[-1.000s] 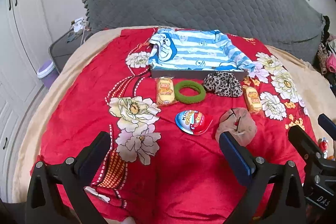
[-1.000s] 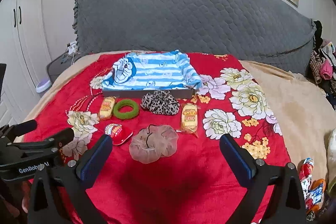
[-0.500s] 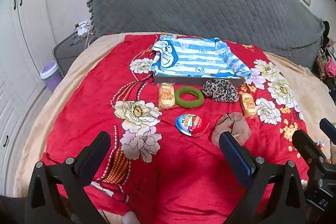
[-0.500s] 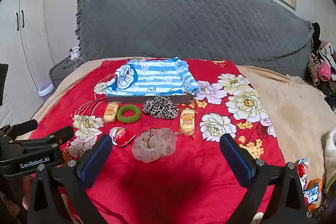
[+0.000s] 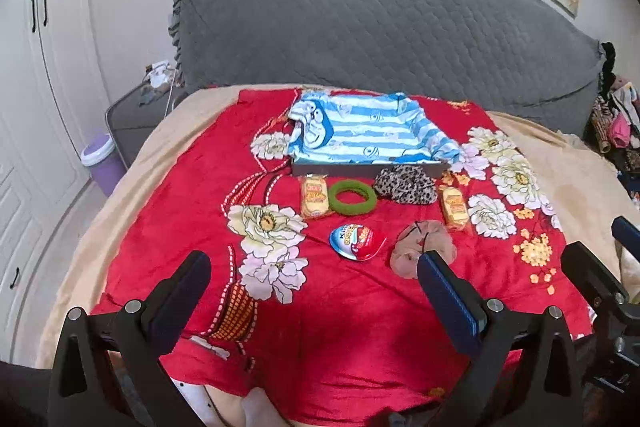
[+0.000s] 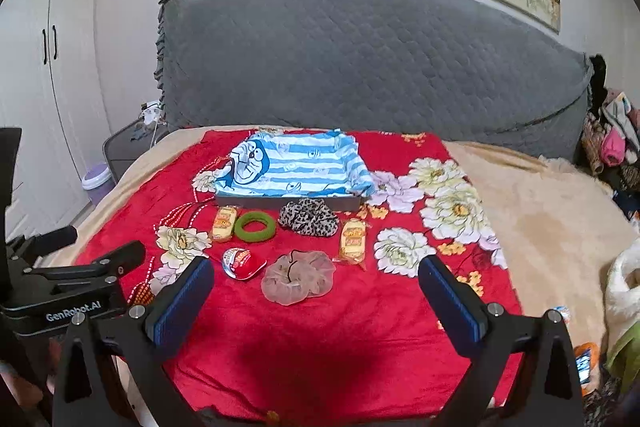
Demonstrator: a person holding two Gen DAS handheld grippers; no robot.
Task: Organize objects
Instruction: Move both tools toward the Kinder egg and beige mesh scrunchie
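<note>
A grey tray lined with a blue striped cartoon cloth (image 5: pixel 372 135) (image 6: pixel 296 167) sits far on the red floral blanket. In front of it lie two yellow snack packs (image 5: pixel 315 197) (image 5: pixel 454 207), a green hair ring (image 5: pixel 353 197) (image 6: pixel 254 226), a leopard scrunchie (image 5: pixel 405 183) (image 6: pixel 309 217), a red and blue chocolate egg (image 5: pixel 357 241) (image 6: pixel 242 263) and a beige scrunchie (image 5: pixel 422 247) (image 6: pixel 298 277). My left gripper (image 5: pixel 312 275) and my right gripper (image 6: pixel 316 281) are both open and empty, held above the near blanket, apart from all objects.
A grey quilted headboard (image 5: pixel 360 27) stands behind the bed. A purple bin (image 5: pixel 102 163) and white wardrobe stand at the left. Clothes are piled at the right (image 6: pixel 612 143). The beige bedcover (image 6: pixel 552 211) spreads to the right.
Both grippers have pulled back and risen, so the objects look smaller and farther away. More of the headboard and the wall pictures shows. Nothing on the blanket has moved.
</note>
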